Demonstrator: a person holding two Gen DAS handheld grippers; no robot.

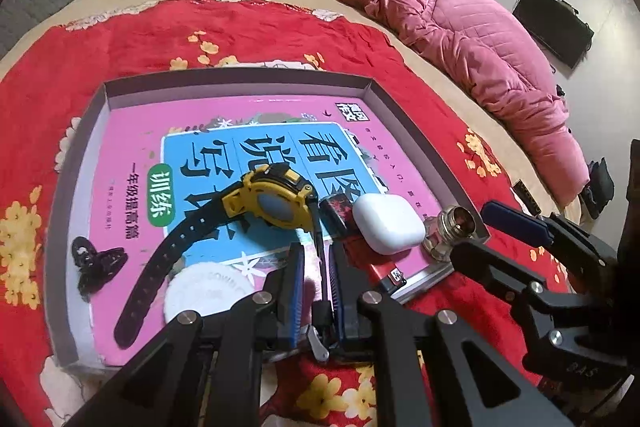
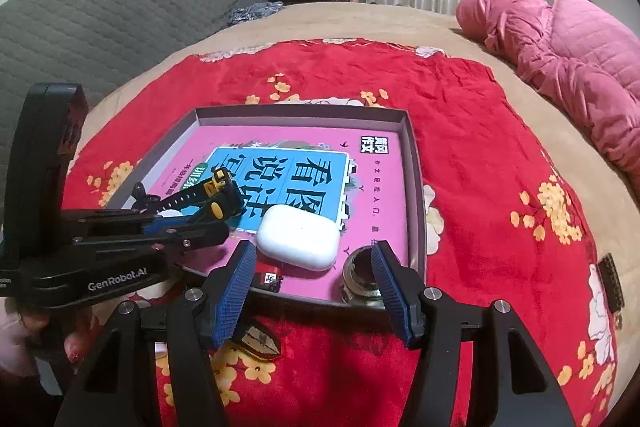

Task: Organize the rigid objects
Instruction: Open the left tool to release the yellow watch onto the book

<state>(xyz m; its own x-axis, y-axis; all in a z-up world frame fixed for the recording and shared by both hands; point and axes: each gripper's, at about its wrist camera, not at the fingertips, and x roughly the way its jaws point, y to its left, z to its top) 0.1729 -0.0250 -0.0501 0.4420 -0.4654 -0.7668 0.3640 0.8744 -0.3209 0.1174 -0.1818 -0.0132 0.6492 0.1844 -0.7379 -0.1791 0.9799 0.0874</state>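
Observation:
A grey tray [image 1: 240,79] on the bed holds a pink book [image 1: 132,147]. On the book lies a yellow and black watch [image 1: 276,205], and my left gripper [image 1: 316,259] is shut on its near strap, whose buckle shows between the fingers. The right wrist view shows the watch [image 2: 218,193] tilted up in that grip. A white earbuds case [image 2: 298,243] and a small glass bottle [image 2: 358,279] sit at the tray's near edge. My right gripper [image 2: 312,255] is open around them; the bottle stands just inside its right finger, the left finger well clear.
A black hair clip [image 1: 96,263], a white round disc [image 1: 200,291], a small dark box [image 1: 336,209] and a little card [image 2: 270,277] also lie in the tray. A red flowered cloth [image 2: 480,147] lies under the tray. A pink jacket [image 1: 480,59] lies at the back right.

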